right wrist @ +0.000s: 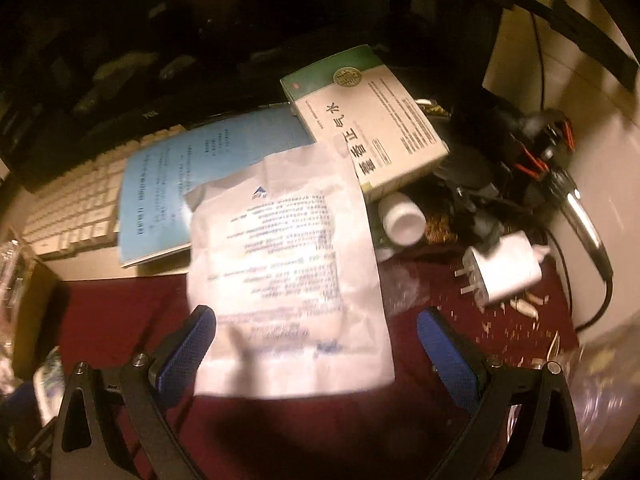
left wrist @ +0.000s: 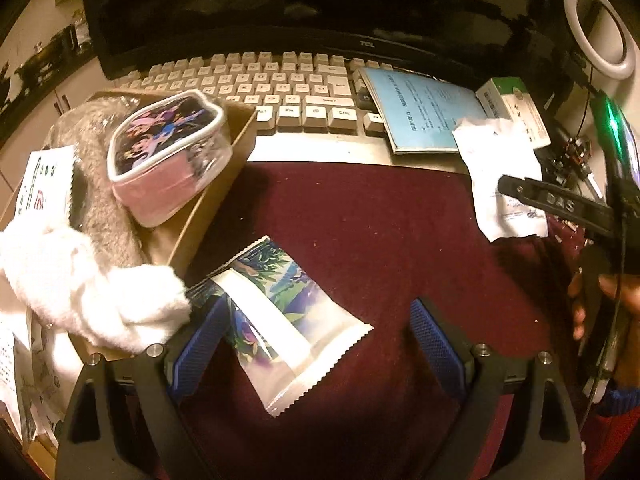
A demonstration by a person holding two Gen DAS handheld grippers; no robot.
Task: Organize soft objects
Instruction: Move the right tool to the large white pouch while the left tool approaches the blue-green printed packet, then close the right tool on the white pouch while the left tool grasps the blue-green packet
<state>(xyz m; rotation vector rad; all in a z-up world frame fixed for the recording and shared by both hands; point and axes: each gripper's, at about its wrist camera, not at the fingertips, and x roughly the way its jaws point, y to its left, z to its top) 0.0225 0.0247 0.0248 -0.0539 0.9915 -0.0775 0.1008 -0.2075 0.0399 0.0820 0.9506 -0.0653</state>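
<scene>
Cloth-borne pouch (right wrist: 288, 264) between open fingers (right wrist: 184, 344)

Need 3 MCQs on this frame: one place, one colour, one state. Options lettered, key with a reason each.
1. Where does the pink pouch sit?
A. in the cardboard box
B. on the keyboard
C. on the mat

2. What colour is the mat?
A. blue
B. dark red
C. grey

3. How are the left tool jaws?
A. shut on the sachet
B. shut, empty
C. open

Key: 1 A, the pouch rests among the box's soft items; 2 B, maroon cloth shows under both tools; 3 C, the blue pads stand wide apart, the sachet lying loose between them.
</scene>
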